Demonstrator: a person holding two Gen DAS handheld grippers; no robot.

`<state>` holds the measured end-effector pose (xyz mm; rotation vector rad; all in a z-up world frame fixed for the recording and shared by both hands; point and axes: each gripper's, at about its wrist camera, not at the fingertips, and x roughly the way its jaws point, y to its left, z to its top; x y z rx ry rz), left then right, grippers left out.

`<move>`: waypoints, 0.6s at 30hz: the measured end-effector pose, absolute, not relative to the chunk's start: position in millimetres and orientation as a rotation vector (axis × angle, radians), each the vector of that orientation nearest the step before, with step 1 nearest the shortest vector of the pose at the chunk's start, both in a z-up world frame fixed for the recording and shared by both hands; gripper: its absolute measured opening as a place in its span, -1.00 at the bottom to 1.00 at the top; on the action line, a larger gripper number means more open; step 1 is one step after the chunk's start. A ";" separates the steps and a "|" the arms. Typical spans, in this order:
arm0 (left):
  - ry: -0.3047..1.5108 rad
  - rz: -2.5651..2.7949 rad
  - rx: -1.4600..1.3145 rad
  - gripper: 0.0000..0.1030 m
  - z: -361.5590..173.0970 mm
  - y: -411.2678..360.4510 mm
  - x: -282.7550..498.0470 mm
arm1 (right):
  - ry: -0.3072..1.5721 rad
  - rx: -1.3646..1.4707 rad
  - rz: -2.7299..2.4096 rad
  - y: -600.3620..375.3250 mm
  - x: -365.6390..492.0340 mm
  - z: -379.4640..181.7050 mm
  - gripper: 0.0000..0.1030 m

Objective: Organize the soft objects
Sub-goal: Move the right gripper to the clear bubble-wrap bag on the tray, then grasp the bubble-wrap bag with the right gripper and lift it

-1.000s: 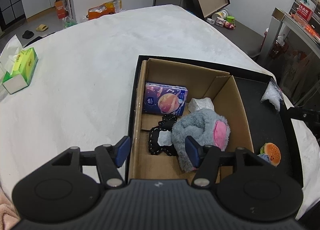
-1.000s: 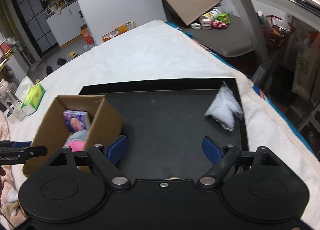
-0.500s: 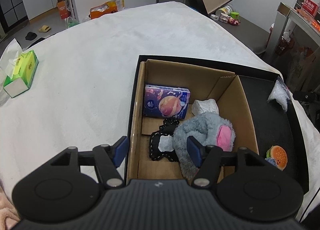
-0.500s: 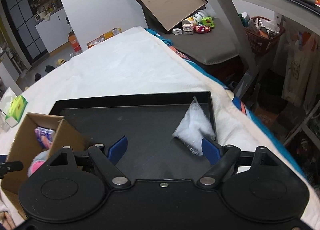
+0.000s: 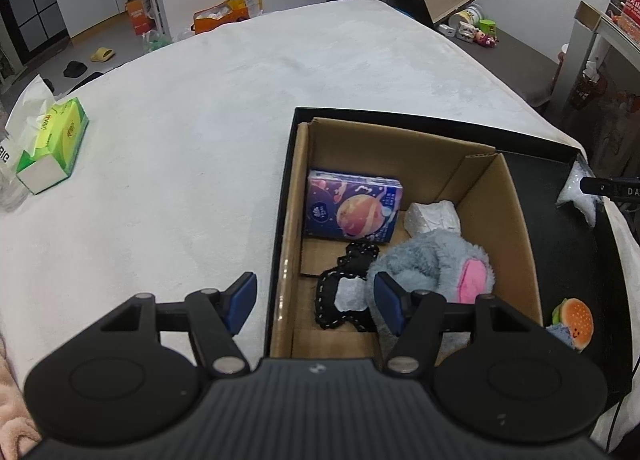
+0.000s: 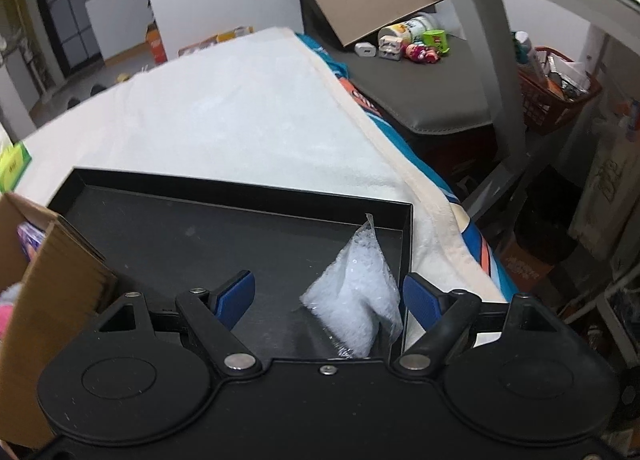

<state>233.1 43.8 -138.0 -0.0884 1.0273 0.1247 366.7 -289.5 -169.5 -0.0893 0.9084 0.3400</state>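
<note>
A cardboard box [image 5: 516, 212] stands in a black tray [image 5: 560, 228] on the white bedspread. Inside lie a purple tissue pack [image 5: 352, 210], a white wad [image 5: 432, 216], a black lace piece [image 5: 340, 296] and a grey-pink plush [image 5: 436, 264]. My left gripper [image 5: 316, 298] hangs open over the box's near left wall, holding nothing. A burger plush [image 5: 574, 322] lies on the tray to the right. In the right wrist view a clear bag of white filling [image 6: 356, 300] leans in the tray's [image 6: 240, 196] far right corner. My right gripper [image 6: 330, 294] is open around it, pads apart from it.
A green tissue box [image 5: 52, 144] sits at the bed's left. The bed's right edge [image 6: 440, 196] drops to a grey bench [image 6: 432, 100] with small toys, a red basket [image 6: 556, 96] and a glass table frame [image 6: 480, 40]. The cardboard box [image 6: 44, 292] stands left of the right gripper.
The right gripper moved right and down across the tray, so the white bag now lies between its fingers. The left gripper barely shifted over the box.
</note>
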 end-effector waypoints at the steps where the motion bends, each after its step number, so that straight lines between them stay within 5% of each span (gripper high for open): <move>1: 1.028 0.128 -0.088 0.22 -138.4 44.9 233.5 | 0.912 -0.097 0.342 -288.7 368.1 -171.6 0.57; 18: 1.043 0.139 -0.103 0.22 -146.5 53.3 238.8 | 0.951 -0.165 0.341 -276.2 373.3 -194.8 0.43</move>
